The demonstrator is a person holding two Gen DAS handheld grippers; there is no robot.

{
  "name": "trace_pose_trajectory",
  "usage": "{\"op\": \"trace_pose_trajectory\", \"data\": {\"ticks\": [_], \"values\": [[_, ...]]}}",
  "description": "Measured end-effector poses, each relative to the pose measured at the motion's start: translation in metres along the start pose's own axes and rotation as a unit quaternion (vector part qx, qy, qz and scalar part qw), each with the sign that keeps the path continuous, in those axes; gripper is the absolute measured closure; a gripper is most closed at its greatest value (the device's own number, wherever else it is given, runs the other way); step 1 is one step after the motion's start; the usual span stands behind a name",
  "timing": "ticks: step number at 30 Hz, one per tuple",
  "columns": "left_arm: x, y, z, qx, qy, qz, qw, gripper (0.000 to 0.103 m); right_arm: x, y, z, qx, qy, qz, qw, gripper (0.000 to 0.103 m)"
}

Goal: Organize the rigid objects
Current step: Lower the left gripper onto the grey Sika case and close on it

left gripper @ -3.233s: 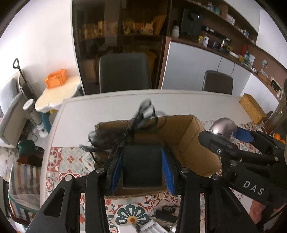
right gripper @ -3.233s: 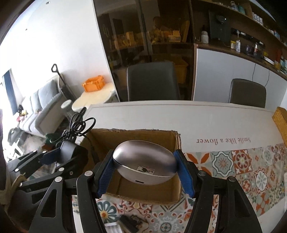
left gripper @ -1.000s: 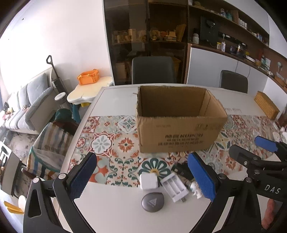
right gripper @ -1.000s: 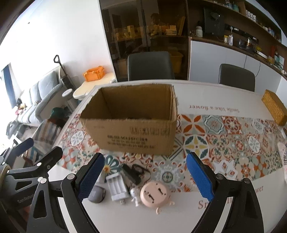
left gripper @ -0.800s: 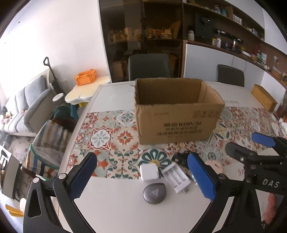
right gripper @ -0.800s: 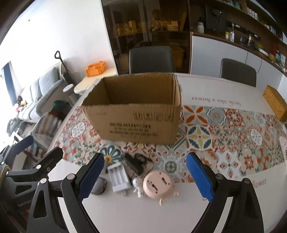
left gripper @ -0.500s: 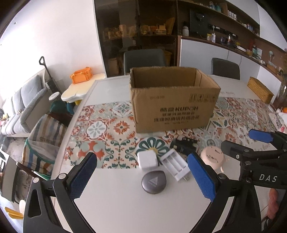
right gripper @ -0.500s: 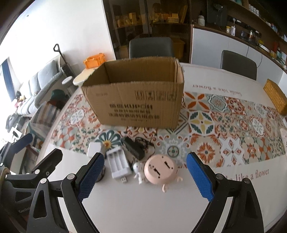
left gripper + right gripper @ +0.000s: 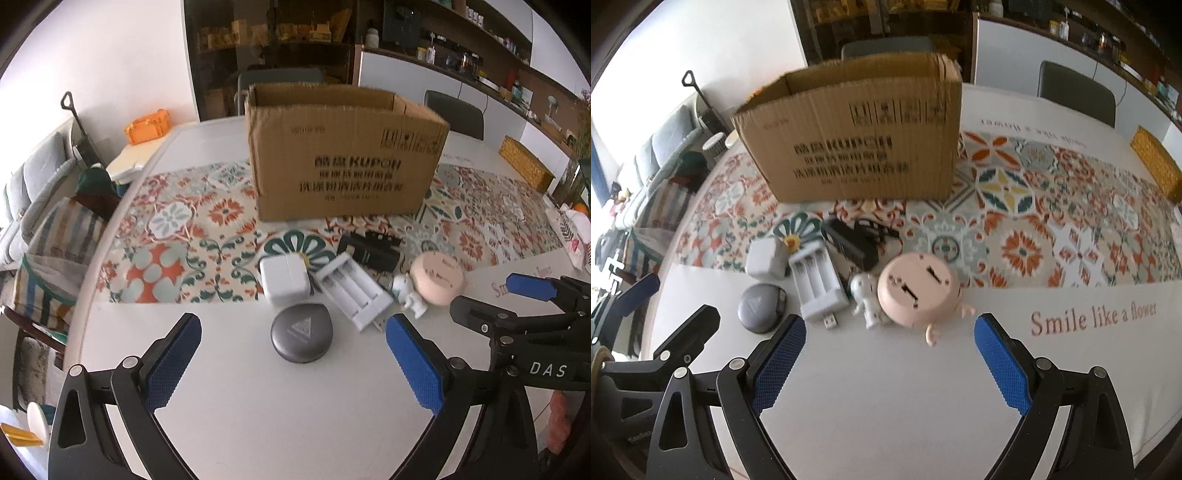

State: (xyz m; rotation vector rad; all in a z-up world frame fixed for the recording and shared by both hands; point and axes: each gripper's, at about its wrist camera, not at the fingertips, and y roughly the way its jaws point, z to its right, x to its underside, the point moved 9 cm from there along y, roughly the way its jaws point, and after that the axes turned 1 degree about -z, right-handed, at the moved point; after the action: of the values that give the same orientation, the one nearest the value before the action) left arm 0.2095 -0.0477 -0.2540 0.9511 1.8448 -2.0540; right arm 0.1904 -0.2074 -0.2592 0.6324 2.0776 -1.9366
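Note:
A cardboard box (image 9: 343,155) (image 9: 857,140) stands open-topped on the patterned runner. In front of it lie a dark grey round case (image 9: 301,338) (image 9: 761,306), a white square charger (image 9: 283,280) (image 9: 765,258), a white battery holder (image 9: 351,288) (image 9: 818,284), a black adapter with cord (image 9: 371,249) (image 9: 855,242), a small white figurine (image 9: 410,299) (image 9: 866,297) and a pink round toy (image 9: 437,282) (image 9: 918,291). My left gripper (image 9: 293,363) hangs open just short of the grey case. My right gripper (image 9: 888,363) is open just short of the pink toy. Neither holds anything.
A white table (image 9: 886,387) carries a tiled-pattern runner (image 9: 1052,229). A woven basket (image 9: 526,168) sits at the far right edge. Chairs (image 9: 280,79) stand behind the table. A striped bag (image 9: 55,243) hangs off the left side.
Both grippers have dropped lower and tilted down toward the table, so the small objects now sit closer and larger. Earlier they held a black adapter and a silver case over the box; both are now empty.

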Motion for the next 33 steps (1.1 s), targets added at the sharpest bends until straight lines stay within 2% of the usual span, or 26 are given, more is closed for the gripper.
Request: {"op": "trace_pose_trajectory", "data": {"ticks": [10, 12, 21, 33], "values": [[0.017, 0.031, 0.006, -0.005, 0.026, -0.01, 0.9996, 0.007, 0.027, 0.028, 0.011, 0.022, 0.011, -0.039, 0.999, 0.01], [0.019, 0.037, 0.007, -0.005, 0.031, -0.014, 0.9994, 0.011, 0.029, 0.032, 0.013, 0.023, 0.014, -0.044, 0.999, 0.01], [0.024, 0.062, 0.005, -0.009, 0.047, -0.019, 0.9987, 0.022, 0.037, 0.045, 0.01, 0.021, 0.014, -0.057, 0.998, 0.01], [0.029, 0.08, 0.01, 0.008, 0.054, -0.014, 0.9984, 0.035, 0.041, 0.054, 0.011, 0.029, 0.019, -0.062, 0.997, 0.01]]}}
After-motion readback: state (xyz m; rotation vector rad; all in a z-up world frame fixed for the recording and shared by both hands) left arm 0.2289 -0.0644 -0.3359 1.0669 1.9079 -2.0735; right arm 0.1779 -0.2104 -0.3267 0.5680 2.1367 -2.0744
